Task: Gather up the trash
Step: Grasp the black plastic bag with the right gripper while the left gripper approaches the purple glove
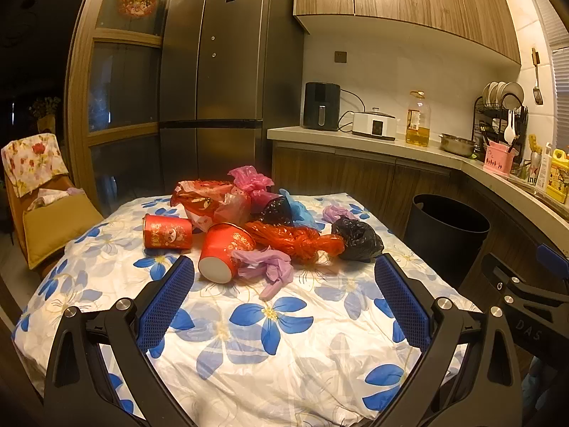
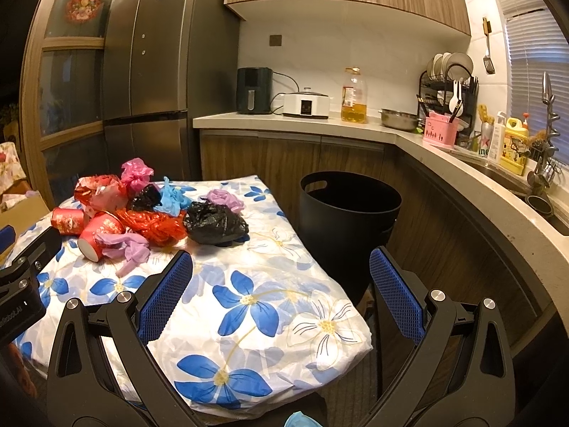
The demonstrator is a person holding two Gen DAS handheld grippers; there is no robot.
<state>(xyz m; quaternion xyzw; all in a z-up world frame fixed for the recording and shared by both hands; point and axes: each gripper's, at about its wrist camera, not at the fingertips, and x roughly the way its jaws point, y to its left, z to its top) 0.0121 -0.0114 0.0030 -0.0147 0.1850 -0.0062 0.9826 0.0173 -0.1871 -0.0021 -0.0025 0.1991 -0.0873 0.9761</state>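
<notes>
While the left gripper hangs above the near half of the table, its blue-padded fingers stand wide apart with nothing between them. From the left wrist view, a heap of trash sits toward the far side of the flowered cloth: a red paper cup lying on its side at the left, a second red cup tipped over with its white bottom facing the camera, a purple bag touching that cup, a twisted red bag, and a black bag at the right end. Behind these lie a pink bag and a blue bag. A black bin stands on the floor just beside the table's right edge, in front of the counter, and part of the other gripper shows at the right border. From the right wrist view, the right gripper is likewise spread wide and empty, held over the table's near right corner, with one finger above the cloth and the other toward the bin. The trash heap sits up and left of it, the black bag nearest. A sink lies along the counter at right.
</notes>
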